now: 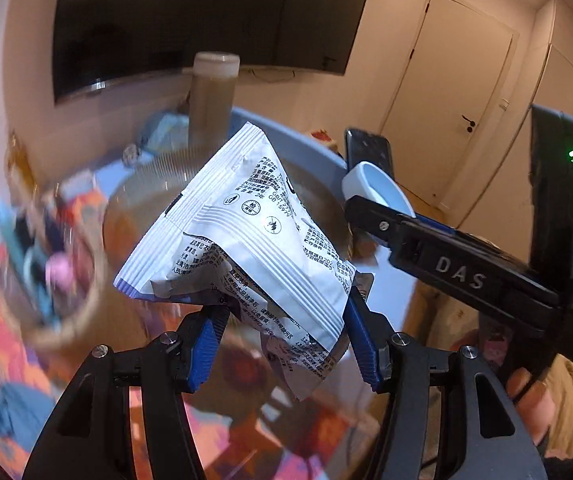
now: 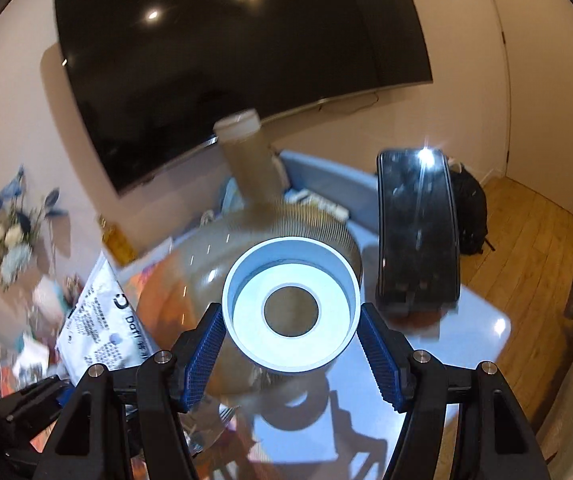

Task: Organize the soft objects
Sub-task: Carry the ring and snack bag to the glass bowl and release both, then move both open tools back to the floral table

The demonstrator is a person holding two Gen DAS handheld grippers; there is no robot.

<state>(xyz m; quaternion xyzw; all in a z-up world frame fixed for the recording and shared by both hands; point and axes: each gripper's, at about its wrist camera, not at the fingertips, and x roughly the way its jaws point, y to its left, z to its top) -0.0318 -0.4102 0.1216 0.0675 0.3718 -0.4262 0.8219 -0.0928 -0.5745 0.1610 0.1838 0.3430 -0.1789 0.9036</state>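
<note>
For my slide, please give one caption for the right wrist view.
Right tool shut on a white tape roll above a glass table.

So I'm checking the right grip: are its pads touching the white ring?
Touching. The right wrist view shows both blue pads pressed against the sides of the white ring, with the right gripper holding it off the table.

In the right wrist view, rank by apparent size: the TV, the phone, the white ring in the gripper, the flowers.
1. TV, largest by far.
2. Phone and white ring look about alike; the ring is nearest the camera, so no ranking.
3. Flowers, smallest, blurred.
</note>
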